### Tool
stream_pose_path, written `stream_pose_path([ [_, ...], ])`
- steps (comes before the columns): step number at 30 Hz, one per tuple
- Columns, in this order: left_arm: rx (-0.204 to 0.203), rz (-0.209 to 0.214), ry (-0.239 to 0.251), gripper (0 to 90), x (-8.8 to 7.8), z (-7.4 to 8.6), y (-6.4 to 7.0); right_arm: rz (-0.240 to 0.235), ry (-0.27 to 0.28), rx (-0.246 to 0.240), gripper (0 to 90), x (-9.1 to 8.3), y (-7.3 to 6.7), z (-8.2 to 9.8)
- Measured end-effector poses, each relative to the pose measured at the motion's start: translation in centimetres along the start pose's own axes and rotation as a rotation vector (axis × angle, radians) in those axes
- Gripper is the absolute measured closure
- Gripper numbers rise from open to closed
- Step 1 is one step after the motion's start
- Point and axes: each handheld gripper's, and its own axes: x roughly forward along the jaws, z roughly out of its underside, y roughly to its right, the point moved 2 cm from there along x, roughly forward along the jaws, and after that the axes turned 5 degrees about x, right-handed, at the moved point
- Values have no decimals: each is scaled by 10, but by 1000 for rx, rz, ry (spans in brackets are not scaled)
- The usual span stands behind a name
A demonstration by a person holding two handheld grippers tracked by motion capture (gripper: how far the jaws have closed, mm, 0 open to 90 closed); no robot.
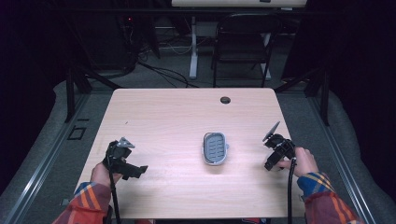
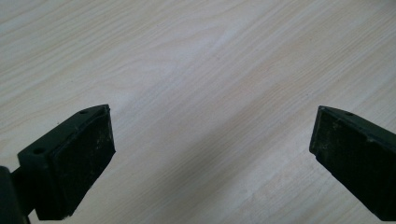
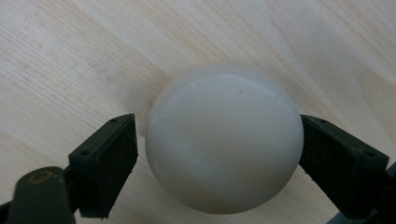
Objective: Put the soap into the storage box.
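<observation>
A grey oval soap dish with a ribbed floor lies on the light wooden table, right of centre. A smooth, round white bar of soap sits between the black jaws of my right gripper, just above the wood. The right jaw presses on it and the left jaw is at its edge. In the high view my right gripper is to the right of the dish, held by a hand. My left gripper is near the table's front left, and its jaws stand wide open over bare wood.
A round cable hole sits near the table's far edge. Beyond the table are a black folding chair and a white desk leg. Sleeves in a plaid pattern enter from the bottom corners.
</observation>
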Motion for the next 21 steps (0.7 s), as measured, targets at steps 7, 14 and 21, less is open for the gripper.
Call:
stream_pose_path([
  [7,7,3,-3,1,1,0,0,2,4,5,190,4,-3,-1],
  [14,11,3,-5,1,1,-1,0,26,-29,-4,231,4,-2,-2],
  [21,11,6,-6,1,1,-1,1,31,-36,0,235,6,-3,-3],
])
